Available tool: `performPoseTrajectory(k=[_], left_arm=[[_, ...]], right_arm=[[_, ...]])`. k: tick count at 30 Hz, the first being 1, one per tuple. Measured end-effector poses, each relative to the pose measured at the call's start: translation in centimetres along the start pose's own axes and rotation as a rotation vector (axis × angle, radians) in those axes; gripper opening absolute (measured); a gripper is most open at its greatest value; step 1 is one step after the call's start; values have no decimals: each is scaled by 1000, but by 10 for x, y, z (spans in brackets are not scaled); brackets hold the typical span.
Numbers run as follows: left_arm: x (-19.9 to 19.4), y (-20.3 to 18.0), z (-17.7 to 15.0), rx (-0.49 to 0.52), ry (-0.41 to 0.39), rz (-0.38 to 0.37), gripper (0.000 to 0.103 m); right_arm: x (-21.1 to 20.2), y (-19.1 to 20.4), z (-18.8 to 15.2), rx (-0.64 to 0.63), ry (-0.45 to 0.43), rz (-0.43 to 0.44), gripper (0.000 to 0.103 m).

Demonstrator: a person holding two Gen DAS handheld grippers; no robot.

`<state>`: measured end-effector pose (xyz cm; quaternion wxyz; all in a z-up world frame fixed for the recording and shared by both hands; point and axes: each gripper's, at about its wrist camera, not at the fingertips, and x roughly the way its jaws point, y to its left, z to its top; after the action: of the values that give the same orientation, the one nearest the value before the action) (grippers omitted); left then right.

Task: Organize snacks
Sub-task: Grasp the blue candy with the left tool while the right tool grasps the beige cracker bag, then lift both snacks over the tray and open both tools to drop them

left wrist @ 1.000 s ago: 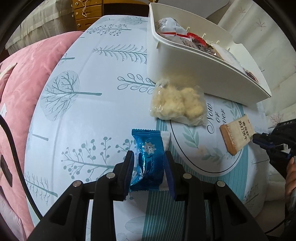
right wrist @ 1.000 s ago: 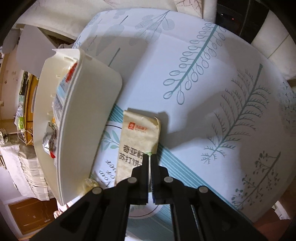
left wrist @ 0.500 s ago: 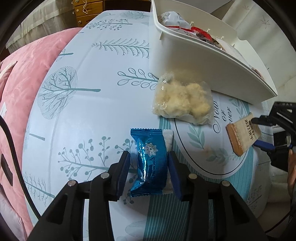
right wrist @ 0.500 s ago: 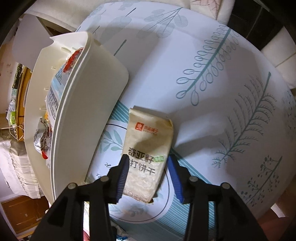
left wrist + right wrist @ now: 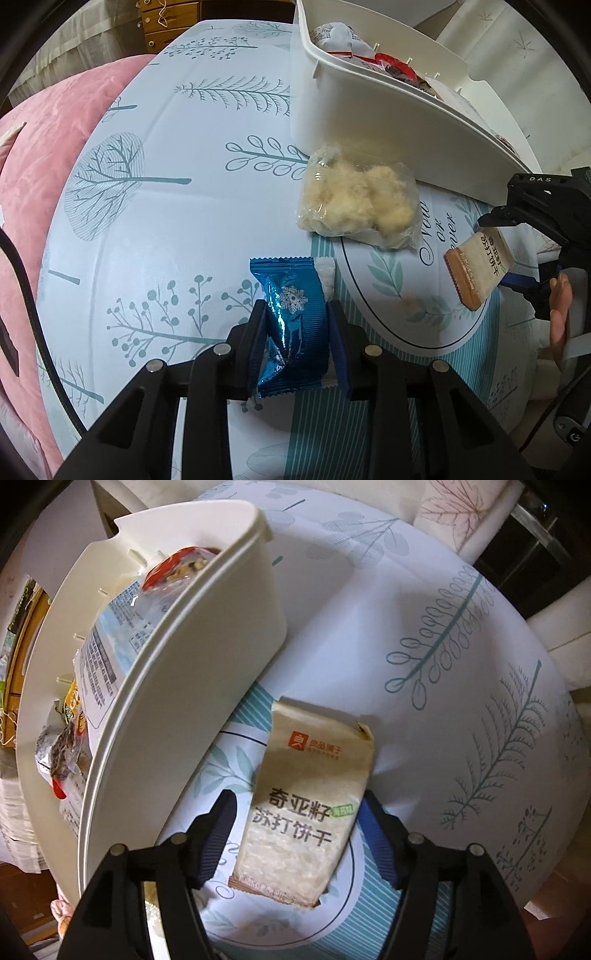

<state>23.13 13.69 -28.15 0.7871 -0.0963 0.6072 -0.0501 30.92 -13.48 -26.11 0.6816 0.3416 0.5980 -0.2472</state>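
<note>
Both grippers point down at snacks lying on a table with a cloth (image 5: 155, 229) that has trees and leaves drawn on it. The left gripper (image 5: 297, 343) has its two blue pads pressed on the sides of a shiny blue snack packet (image 5: 295, 325), so it is squeezing that packet, which looks like it is resting on the cloth. It grabs the packet across its narrow middle, probably because that part fits between the pads. The right gripper (image 5: 297, 834) is over a tan cracker packet (image 5: 314, 797) that lies flat on the cloth just beside the white bin (image 5: 207, 672). Its jaws are opening, and the cracker packet sits between them with a gap on each side, so nothing is gripped there. They likely spread wide because the cracker packet is broad. The white bin already has several snacks in it, so it looks like the place where all the snacks should go. A clear bag of pale yellow puffs (image 5: 358, 203) waits against the bin wall, between the blue packet and the bin. At the edge of the left view you can see a hand (image 5: 559, 306) of the person on the right gripper. Three snacks are not yet in the bin, so the job is not done.
</note>
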Motion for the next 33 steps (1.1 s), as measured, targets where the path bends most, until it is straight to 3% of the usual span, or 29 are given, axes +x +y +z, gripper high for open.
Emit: performPoseTrajectory(k=[8, 12, 24, 29, 33], left_arm=[[-1, -1, 1, 9, -1, 2, 29], [-4, -2, 2, 3, -11, 7, 28], [-34, 10, 8, -65, -85, 18, 27], [-62, 14, 15, -103, -160, 47, 27], [-84, 18, 31, -131, -227, 47, 27]], right_arm=[[3, 28, -16, -63, -41, -107, 68], [5, 37, -21, -78, -48, -142, 61], [1, 12, -21, -24, 56, -54, 57], [-3, 0, -39, -23, 165, -11, 56], [-19, 7, -55, -90, 192, 49, 53]])
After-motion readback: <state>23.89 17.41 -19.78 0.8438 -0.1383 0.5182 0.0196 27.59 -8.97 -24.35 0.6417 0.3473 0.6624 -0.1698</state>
